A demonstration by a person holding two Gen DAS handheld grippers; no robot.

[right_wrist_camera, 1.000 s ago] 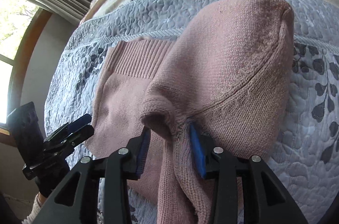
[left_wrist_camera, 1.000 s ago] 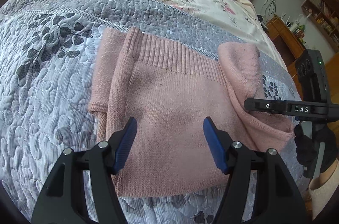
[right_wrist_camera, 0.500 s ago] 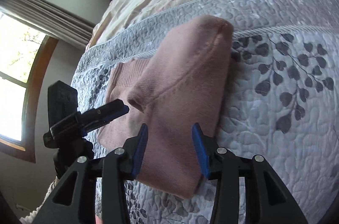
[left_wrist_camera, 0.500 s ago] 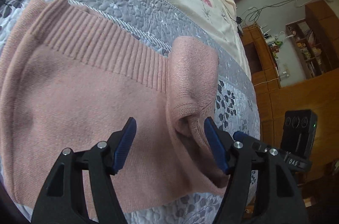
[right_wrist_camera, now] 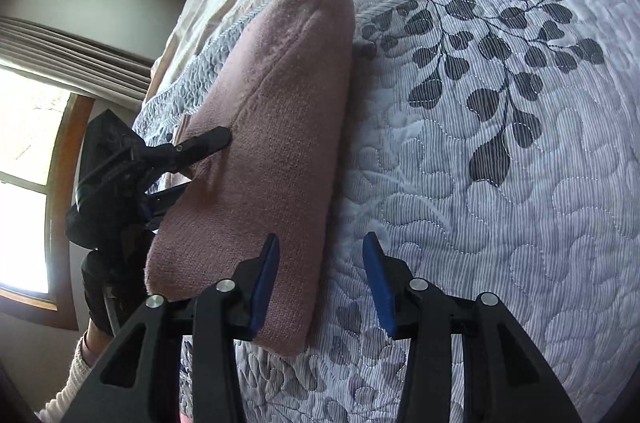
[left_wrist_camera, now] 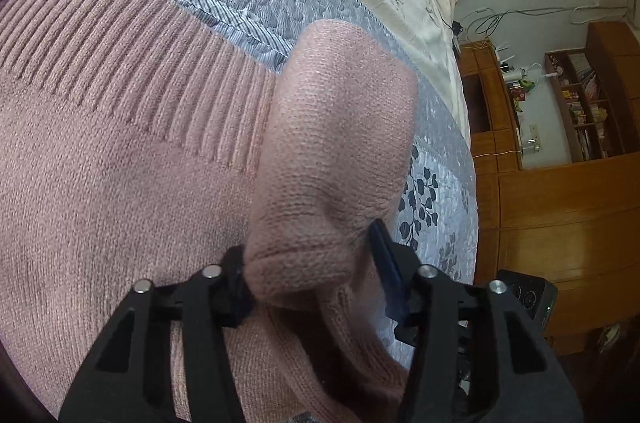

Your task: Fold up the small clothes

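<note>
On the quilt (right_wrist_camera: 500, 183), left tool (left_wrist_camera: 310, 281) pinches sweater (left_wrist_camera: 120, 183) fold.

The left wrist camera looks close over the pink sweater (left_wrist_camera: 160, 183) toward wooden shelves (left_wrist_camera: 576, 111). The right wrist camera, equally low over the bed quilt (right_wrist_camera: 500, 183), faces the window (right_wrist_camera: 24, 183). Both views share the sweater's folded sleeve.

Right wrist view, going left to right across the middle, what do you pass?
Bright window with wooden frame → left gripper, its black jaws pinching fabric → folded pink knitted sweater → grey quilted bedspread → dark leaf print on that bedspread.
</note>
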